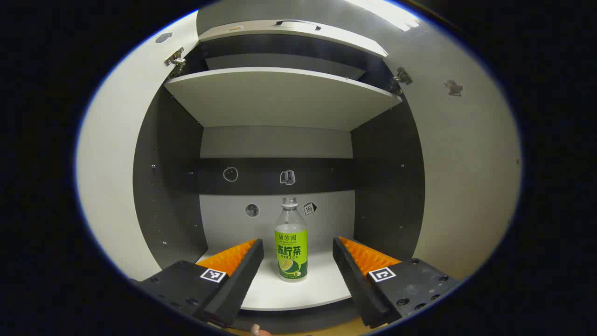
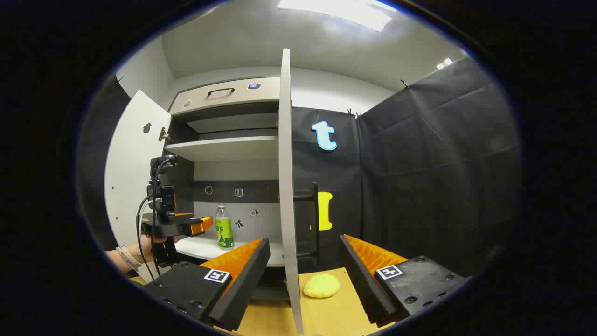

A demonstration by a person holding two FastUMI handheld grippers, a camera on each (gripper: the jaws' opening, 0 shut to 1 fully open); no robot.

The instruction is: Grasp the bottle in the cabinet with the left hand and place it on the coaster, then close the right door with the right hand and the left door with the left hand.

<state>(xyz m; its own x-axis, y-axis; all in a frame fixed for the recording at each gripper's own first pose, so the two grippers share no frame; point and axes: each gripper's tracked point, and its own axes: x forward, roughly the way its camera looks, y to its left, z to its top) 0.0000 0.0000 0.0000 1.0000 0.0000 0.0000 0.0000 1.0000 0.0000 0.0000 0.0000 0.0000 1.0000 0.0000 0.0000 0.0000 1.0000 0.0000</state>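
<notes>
In front of the open cabinet (image 1: 280, 93), the left gripper (image 1: 298, 261) is held level and pointed straight into the lower compartment, its jaws spread wide and holding nothing. The bottle (image 1: 290, 242) stands upright on the cabinet's bottom shelf (image 1: 298, 294), framed in the gap between the two fingers but farther in, touched by neither. In the right gripper view the left gripper (image 2: 205, 225) shows from the side, its tips just short of the bottle (image 2: 224, 228), with a hand (image 2: 149, 245) gripping its handle from below and a cable looping down behind it. The right gripper (image 2: 303, 266) hangs back outside the cabinet, also spread wide and empty, its fingers straddling the edge of the right door (image 2: 287, 186), which stands open. The left door (image 2: 128, 172) is swung open too. A yellow coaster (image 2: 322, 285) lies on the wooden table (image 2: 326, 312) just beside the right door's foot.
</notes>
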